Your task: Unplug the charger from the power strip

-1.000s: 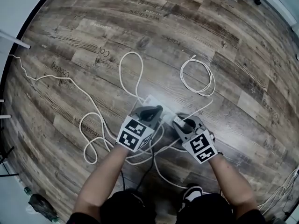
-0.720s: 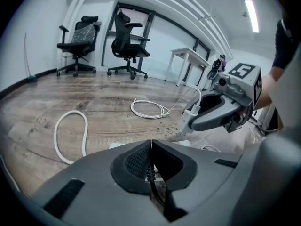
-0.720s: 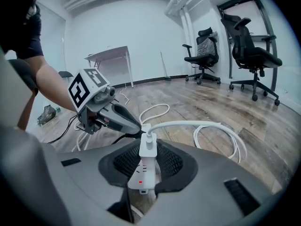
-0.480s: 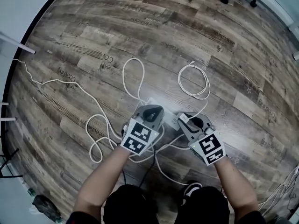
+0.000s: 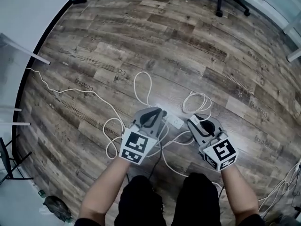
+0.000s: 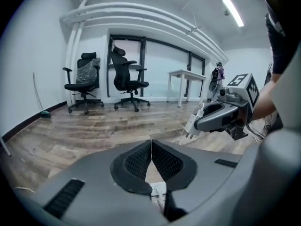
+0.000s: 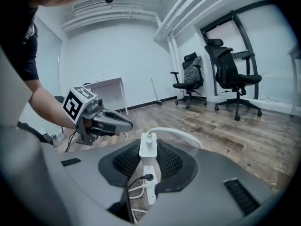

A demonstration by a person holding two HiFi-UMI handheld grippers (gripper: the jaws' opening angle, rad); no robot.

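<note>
My right gripper (image 7: 149,150) is shut on the white charger (image 7: 148,144), which is held upright in the air. Its white cable (image 7: 181,133) arcs off to the right. From the left gripper view the charger (image 6: 195,122) hangs with bare prongs from the right gripper (image 6: 206,119). The white power strip (image 5: 175,122) lies on the wood floor below and between both grippers. A black plug sits in the strip (image 7: 149,185). My left gripper (image 6: 151,149) is shut with nothing in it, raised above the strip's left end.
White cable loops (image 5: 141,86) and a small coil (image 5: 198,101) lie on the floor around the strip. Office chairs (image 6: 85,83) and a white table (image 6: 186,74) stand at the far side. More cables (image 5: 282,187) lie at the lower right.
Both grippers have risen well off the floor, and the charger went up with the right one. The left gripper has come off the strip, which stayed on the floor.
</note>
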